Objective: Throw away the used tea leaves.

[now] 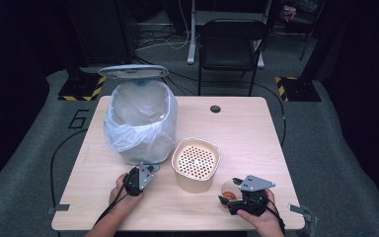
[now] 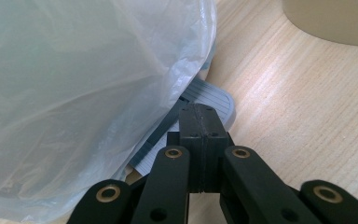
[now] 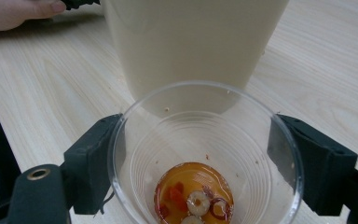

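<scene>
The wooden table (image 1: pixel 256 128) is carrying everything, and the biggest thing on it is the pedal bin (image 1: pixel 140 123), lined with a translucent bag (image 2: pixel 74 93) and sitting toward 10 o'clock from the table's middle, its lid (image 1: pixel 133 72) standing open at the far rim. Just beside it, toward 4 o'clock of the bin, a beige container (image 1: pixel 195 165) with a perforated strainer insert is standing upright near the table's middle.

At 5 o'clock of that container, just beside its base, a clear plastic cup (image 3: pixel 205 154) is resting between the 2 jaws of the right gripper (image 1: pixel 229 196). In the right gripper view the jaws are bracketing the cup's rim on both sides, at 9 and 3 o'clock; they are standing wide, and whether the pads are pressing the wall I cannot tell. A shallow pool of amber liquid with a few red and pale bits is lying in the cup's bottom.

The left gripper (image 2: pixel 200 126) is sitting at 6 o'clock of the bin, its 2 jaws pressed flat together with nothing between them, tips resting over the bin's grey ribbed foot pedal (image 2: pixel 214 100).
</scene>
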Motion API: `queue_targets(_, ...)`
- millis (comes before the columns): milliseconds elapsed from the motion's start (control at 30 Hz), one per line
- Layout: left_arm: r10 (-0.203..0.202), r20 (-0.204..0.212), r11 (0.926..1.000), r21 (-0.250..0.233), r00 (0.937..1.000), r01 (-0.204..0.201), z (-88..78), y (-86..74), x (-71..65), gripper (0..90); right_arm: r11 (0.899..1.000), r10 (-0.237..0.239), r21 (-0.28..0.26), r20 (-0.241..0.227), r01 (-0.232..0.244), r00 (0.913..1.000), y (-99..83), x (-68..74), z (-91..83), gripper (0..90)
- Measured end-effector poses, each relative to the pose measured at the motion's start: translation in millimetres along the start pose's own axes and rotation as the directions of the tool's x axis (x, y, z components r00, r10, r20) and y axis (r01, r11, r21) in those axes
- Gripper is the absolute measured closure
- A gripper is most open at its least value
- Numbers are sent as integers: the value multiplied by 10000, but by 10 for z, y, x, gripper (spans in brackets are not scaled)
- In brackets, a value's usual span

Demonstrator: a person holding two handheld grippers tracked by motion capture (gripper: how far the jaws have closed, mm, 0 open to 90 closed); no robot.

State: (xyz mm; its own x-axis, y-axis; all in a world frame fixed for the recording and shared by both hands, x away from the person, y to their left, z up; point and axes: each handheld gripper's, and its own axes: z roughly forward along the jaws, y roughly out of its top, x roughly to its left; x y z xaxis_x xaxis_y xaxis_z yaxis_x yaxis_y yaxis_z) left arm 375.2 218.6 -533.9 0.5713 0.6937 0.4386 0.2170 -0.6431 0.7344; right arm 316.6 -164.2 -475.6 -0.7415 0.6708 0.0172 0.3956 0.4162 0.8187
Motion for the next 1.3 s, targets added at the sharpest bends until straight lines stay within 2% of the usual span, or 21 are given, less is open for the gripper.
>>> queue_targets(133,-13,0,10000,-9,10000,13,0,0,0,900,10000,7,-62,-90,-7,10000,-31,-13,24,193)
queue_targets(167,32,2,10000,11,10000,-32,-2,1,4,900,9999,-145,10,-86,145,9999,-43,-16,37,194)
queue_targets(367,22,13,10000,17,10000,-22,-3,1,4,900,9993,-210,320,-28,211,9998,-74,-11,81,208)
queue_targets(467,24,-1,10000,11,10000,-24,-2,1,2,900,9993,-174,338,-53,176,9998,-71,-14,80,259)
queue_targets(700,-23,1,10000,-1,10000,23,0,0,-1,900,9994,-107,335,-194,113,9998,-59,-34,71,291)
queue_targets(933,3,0,10000,4,10000,-3,-2,1,0,900,9991,-260,348,5,260,9997,-5,-86,42,303)
queue_targets(1067,-14,-18,10000,-9,10000,14,0,0,1,900,9971,-673,372,166,667,9976,88,-185,7,310)
queue_targets(1133,24,-20,10000,-4,10000,-24,-1,1,4,900,9974,-639,340,212,631,9977,105,-202,2,311)
queue_targets(1233,28,-22,10000,1,10000,-28,-2,1,4,900,9929,-1104,489,302,1088,9934,175,-335,-27,315)
queue_targets(1267,29,-23,10000,-1,10000,-29,-2,1,4,900,9950,-901,465,464,880,9948,197,-355,-32,316)
queue_targets(1300,29,-25,10000,-1,10000,-29,-2,1,4,900,9948,-940,429,472,920,9945,218,-395,-36,318)
